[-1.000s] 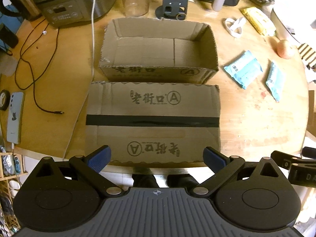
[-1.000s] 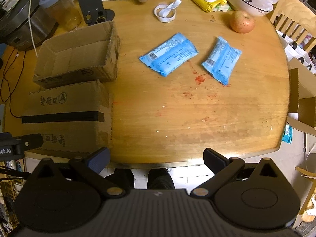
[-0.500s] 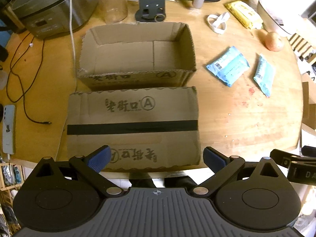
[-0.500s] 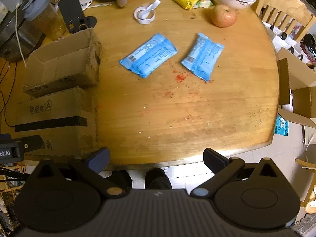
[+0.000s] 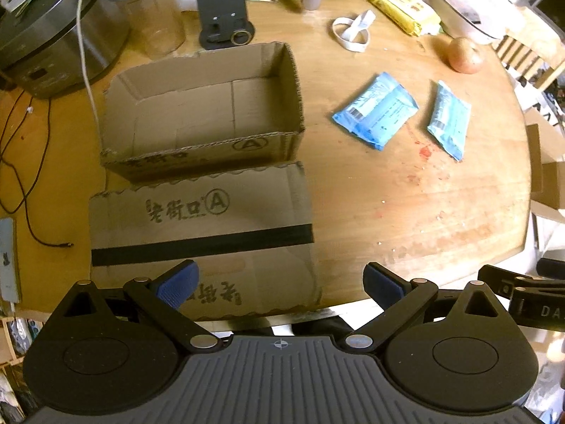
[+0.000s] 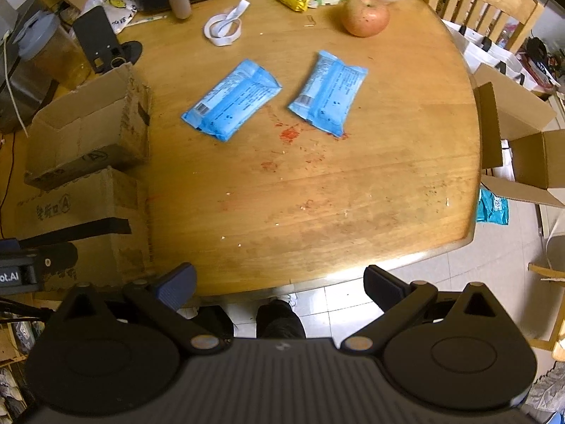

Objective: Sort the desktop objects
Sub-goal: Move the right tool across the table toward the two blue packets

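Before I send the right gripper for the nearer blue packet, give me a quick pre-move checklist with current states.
1. Right gripper open and holding nothing: ok.
2. Left gripper open and holding nothing: ok.
3. Nearer blue packet lying flat, apart from the second blue packet: ok.
4. Bare table between the right gripper and the packets: ok.
5. Open cardboard box has nothing inside and is ready to take items: ok.
6. Whether the packets belong in that box: cannot tell.
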Demonstrator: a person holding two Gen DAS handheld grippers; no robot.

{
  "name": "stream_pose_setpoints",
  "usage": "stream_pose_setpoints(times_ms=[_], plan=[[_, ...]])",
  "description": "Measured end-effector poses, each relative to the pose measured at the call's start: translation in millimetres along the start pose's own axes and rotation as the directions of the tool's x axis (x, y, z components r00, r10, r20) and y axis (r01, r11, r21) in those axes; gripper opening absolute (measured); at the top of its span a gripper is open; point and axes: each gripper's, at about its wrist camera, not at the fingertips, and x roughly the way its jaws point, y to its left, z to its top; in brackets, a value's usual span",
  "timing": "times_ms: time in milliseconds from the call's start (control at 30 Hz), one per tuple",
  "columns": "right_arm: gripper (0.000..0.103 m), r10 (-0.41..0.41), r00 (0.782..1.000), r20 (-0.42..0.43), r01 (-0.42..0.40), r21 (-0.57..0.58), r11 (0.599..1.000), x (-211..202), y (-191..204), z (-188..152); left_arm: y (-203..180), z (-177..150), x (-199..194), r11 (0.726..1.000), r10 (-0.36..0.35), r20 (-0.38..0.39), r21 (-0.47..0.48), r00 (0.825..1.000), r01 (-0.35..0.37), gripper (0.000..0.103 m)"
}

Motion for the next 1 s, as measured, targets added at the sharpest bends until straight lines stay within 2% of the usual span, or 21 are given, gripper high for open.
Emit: stream_pose_setpoints(times_ms=[300,1000], plan=[[0.103,-0.001,1.0,-0.01,0.001,0.044,0.999,5.1,-7.3,0.5,-12.5,5.8,0.7,0.998,0.001,-0.004,0.056,1.0,-0.001,0.102],[0.103,-0.024,1.0,-0.011,0.025,0.084,0.996,17.2,-0.9,19.5,-5.0,5.5,-2.7,0.997,-0.037,0.008,0.074,0.999,0.036,0.102]])
